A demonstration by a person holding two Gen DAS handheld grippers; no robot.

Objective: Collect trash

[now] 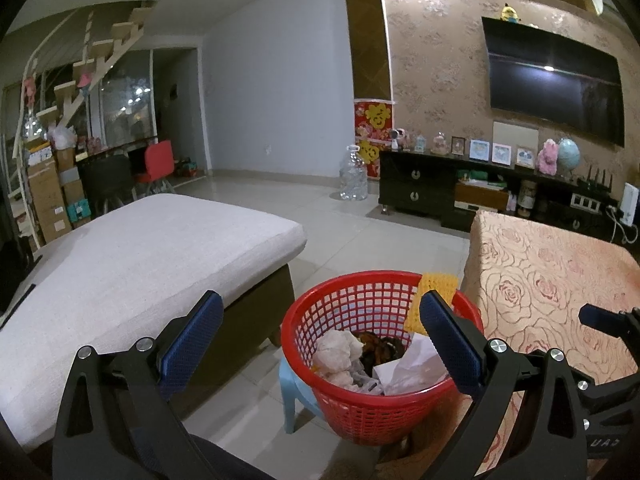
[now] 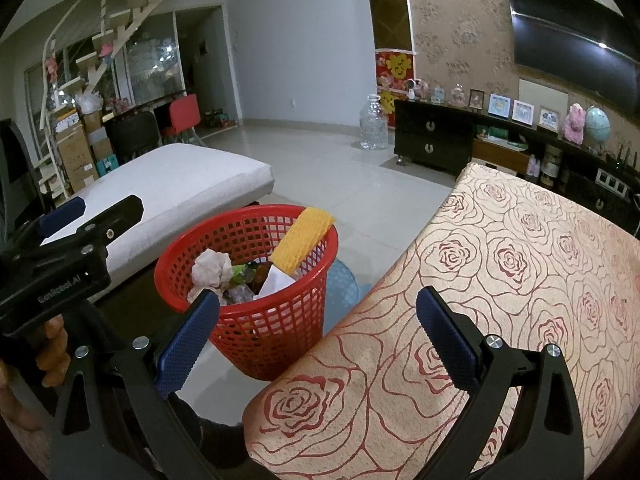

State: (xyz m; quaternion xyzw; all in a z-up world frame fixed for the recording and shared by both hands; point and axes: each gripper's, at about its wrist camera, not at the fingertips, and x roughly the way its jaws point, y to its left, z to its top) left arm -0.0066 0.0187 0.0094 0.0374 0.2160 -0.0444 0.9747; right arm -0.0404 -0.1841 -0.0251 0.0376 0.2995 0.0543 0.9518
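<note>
While both claws gape empty, the yellow sponge [image 2: 302,239] leans lengthwise up the red basket [image 2: 256,336] rim.

Your red mesh basket [image 1: 376,368] stood upright, holding crumpled paper [image 1: 338,350]; a yellow sponge [image 1: 434,294] leaned at its two o'clock rim.

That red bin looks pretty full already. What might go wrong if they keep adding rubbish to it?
The yellow foam netting already leans over the rim of the red plastic mesh basket, so another drop might knock it out. The basket seems to sit on a small light-blue plastic stool; a bump from the open left gripper could tip it.
</note>
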